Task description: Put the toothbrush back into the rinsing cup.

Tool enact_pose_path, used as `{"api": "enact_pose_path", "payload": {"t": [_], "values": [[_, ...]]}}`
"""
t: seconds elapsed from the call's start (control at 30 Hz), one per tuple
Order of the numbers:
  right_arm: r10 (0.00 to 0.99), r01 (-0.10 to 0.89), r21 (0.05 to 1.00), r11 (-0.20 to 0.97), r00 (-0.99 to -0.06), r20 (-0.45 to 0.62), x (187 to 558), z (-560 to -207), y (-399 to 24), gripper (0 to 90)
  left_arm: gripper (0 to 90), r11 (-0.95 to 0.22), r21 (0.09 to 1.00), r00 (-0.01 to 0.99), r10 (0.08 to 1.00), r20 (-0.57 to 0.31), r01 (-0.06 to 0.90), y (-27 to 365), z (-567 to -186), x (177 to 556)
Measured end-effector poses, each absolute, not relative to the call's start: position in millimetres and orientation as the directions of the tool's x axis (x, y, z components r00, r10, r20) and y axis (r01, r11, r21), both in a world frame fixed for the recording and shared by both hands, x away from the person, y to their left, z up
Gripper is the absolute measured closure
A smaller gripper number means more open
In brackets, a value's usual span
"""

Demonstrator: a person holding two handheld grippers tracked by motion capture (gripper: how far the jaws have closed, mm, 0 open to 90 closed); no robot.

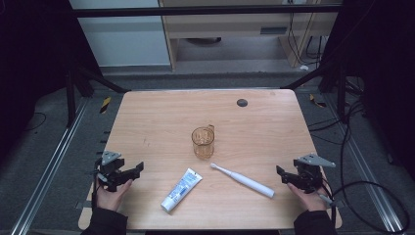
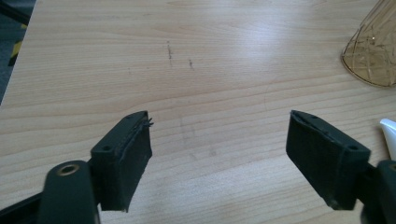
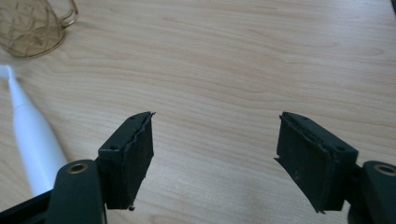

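Observation:
An amber glass cup point(image 1: 203, 142) with a handle stands upright at the middle of the wooden table point(image 1: 156, 117). Just in front of it lie a white toothpaste tube point(image 1: 181, 189) and a white electric toothbrush point(image 1: 243, 180), both flat on the wood. My left gripper point(image 1: 138, 169) rests near the table's left front, open, with bare wood between its jaws point(image 2: 219, 140); the cup point(image 2: 373, 51) and the tube's tip point(image 2: 388, 135) show at the right edge of its view. My right gripper point(image 1: 280, 172) sits at the right front, open and empty point(image 3: 215, 135), with the toothbrush point(image 3: 32, 140) and cup point(image 3: 32, 25) to its left.
A dark round cap point(image 1: 242, 102) is set into the table near its far edge. Metal rails and frame struts run along both sides of the table, and cables point(image 1: 362, 196) lie on the floor to the right.

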State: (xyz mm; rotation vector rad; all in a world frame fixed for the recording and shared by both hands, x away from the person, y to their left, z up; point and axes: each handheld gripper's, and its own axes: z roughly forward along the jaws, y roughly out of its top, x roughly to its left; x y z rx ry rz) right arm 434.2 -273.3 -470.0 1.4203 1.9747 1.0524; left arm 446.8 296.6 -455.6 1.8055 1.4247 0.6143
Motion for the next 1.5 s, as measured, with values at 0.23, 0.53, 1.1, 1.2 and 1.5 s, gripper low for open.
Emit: {"api": "enact_pose_path", "payload": {"t": [0.23,0.53,1.1,1.2,1.5], "values": [[0.929,0.565,0.802,0.196,-0.368,0.032,428,-467,-263,35.9,28.1,-0.102,0.799,0.25,0.966,-0.062,0.593,299,-458,437],[0.907,0.571,0.788,0.23,-0.419,0.039,424,-465,-247,43.8,33.4,-0.099,0.79,0.25,0.966,-0.071,0.605,303,-460,431],[0.871,0.598,0.738,0.312,-0.49,0.03,423,-473,-232,70.6,35.4,-0.131,0.774,0.263,0.964,-0.047,0.619,298,-464,434],[0.867,0.612,0.726,0.315,-0.497,0.043,423,-474,-230,75.6,35.4,-0.132,0.773,0.263,0.964,-0.046,0.62,298,-464,434],[0.849,0.62,0.694,0.365,-0.527,0.024,423,-477,-225,84.4,35.6,-0.144,0.769,0.268,0.963,-0.037,0.623,297,-464,434]]}}
